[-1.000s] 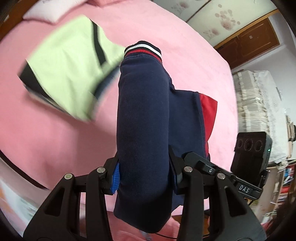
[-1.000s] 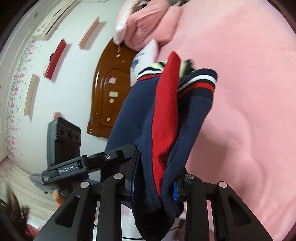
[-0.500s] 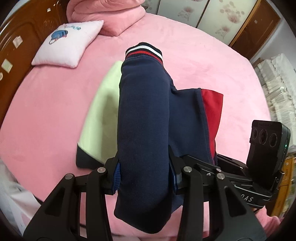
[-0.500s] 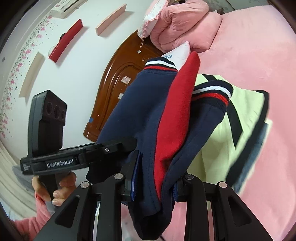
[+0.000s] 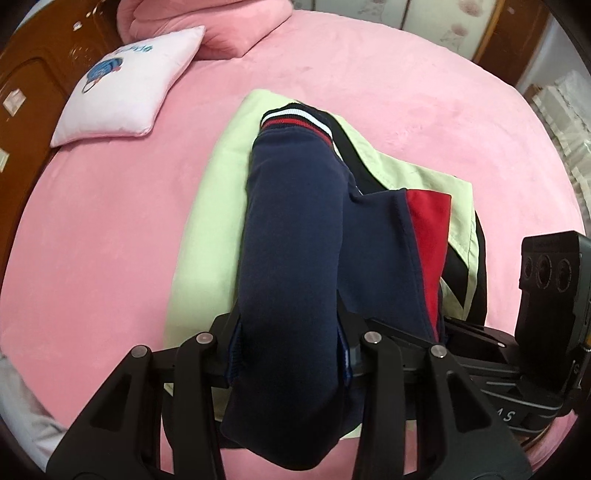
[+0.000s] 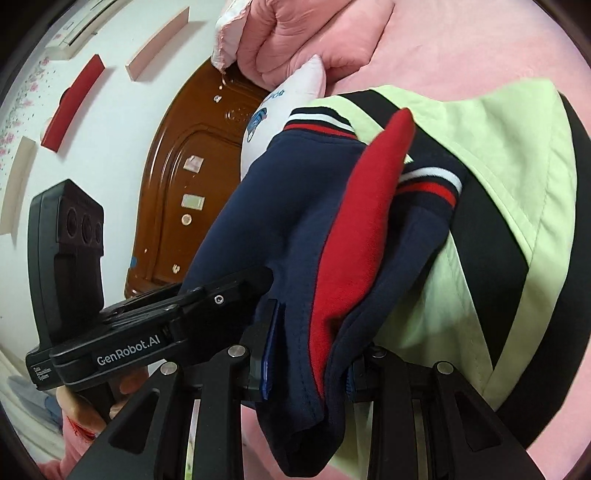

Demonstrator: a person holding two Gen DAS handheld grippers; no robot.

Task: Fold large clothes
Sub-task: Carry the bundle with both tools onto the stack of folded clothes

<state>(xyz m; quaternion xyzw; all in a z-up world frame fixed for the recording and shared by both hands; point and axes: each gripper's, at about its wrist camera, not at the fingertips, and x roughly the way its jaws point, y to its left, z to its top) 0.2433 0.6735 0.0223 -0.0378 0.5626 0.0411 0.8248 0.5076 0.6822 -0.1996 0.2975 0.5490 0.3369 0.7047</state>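
A folded navy garment [image 5: 295, 236] with a red panel and red-white striped cuffs is held by both grippers. My left gripper [image 5: 288, 350] is shut on its navy fold. My right gripper [image 6: 308, 362] is shut on the same garment [image 6: 295, 229], next to the red panel [image 6: 354, 236]. The garment hangs just over a folded light green garment with black stripes [image 5: 210, 206], which lies on the pink bed and also shows in the right wrist view [image 6: 517, 177].
The round pink bed [image 5: 92, 240] fills the view. A white pillow [image 5: 125, 88] and a pink quilt [image 5: 207, 22] lie at its far left, by the brown wooden headboard [image 6: 184, 177]. The other gripper's body shows at each view's side.
Both grippers carried the navy garment over to the light green garment and lowered it; the green garment now lies directly beneath it.
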